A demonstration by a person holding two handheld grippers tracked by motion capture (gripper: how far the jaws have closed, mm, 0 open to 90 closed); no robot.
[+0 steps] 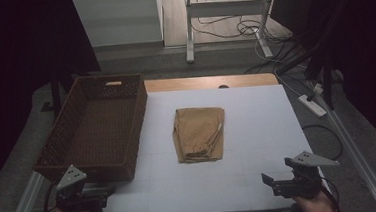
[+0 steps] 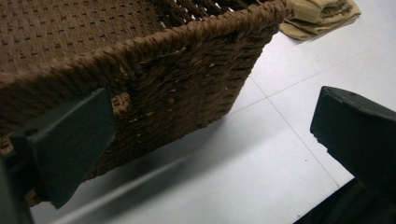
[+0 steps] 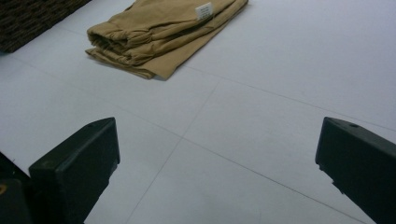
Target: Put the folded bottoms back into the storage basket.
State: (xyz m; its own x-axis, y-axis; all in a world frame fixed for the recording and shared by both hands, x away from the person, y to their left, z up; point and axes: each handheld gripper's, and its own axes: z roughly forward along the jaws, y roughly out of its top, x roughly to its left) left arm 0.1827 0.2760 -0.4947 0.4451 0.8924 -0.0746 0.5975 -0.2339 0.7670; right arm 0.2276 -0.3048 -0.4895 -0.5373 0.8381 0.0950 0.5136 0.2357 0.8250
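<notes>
The folded tan trousers [image 1: 200,134] lie mid-tabletop [image 1: 258,131], long axis running away from the person — roughly midway between both hands. The left hand-held gripper [image 1: 89,195] and right hand-held gripper [image 1: 271,183] gape wide, empty, with the wicker basket [image 1: 93,126] just beside the left one.

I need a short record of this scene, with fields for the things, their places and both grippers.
garment: folded tan cloth, flat on the white table, near its middle
label: small white tag on the cloth
basket: brown woven basket, at the table's left side, nothing visible inside, apart from the cloth
left gripper: open, holds nothing, at the table's near edge, close to the basket's near corner
right gripper: open, holds nothing, at the near right edge, pointing toward the cloth
</notes>
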